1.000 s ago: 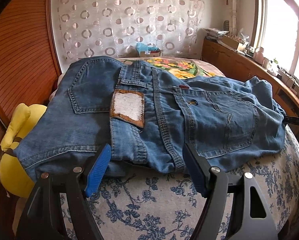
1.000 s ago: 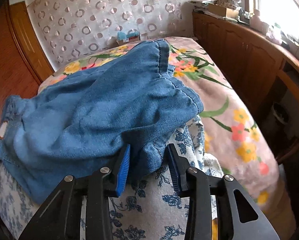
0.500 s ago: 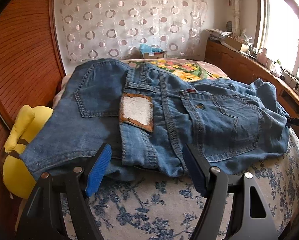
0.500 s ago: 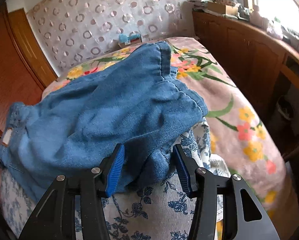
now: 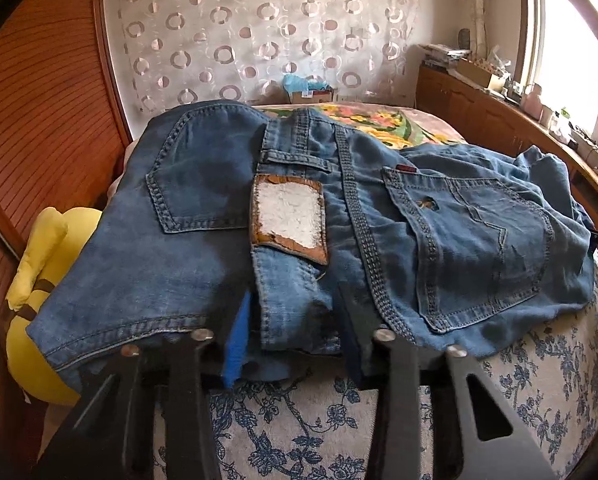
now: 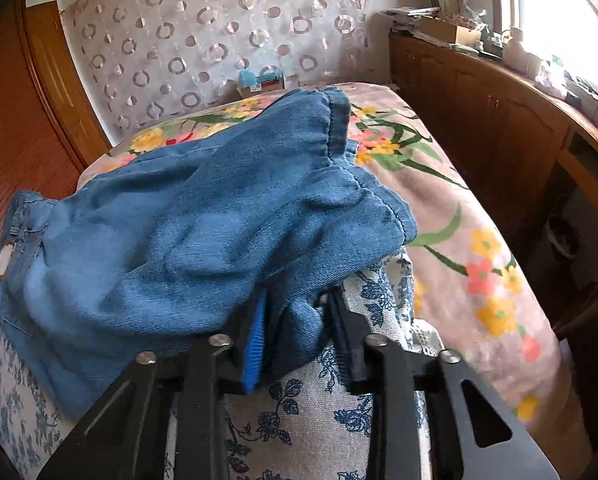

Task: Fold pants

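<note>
Jeans (image 5: 299, 216) lie across a bed (image 5: 339, 420) with a blue-flowered cover; the left gripper (image 5: 295, 332) has just closed on the waistband, the right gripper (image 6: 295, 340) on a leg hem. Lift both evenly. A yellow plush toy (image 5: 39, 280) sits left; a wooden cabinet (image 6: 499, 120) right.

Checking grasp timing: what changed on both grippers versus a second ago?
Both have just been closing. The left gripper, wide open around the waistband edge of the jeans before, now pinches that edge below the leather patch. The right gripper narrowed onto the bunched leg fold already between its pads. The jeans lie as before on the bed cover.
</note>
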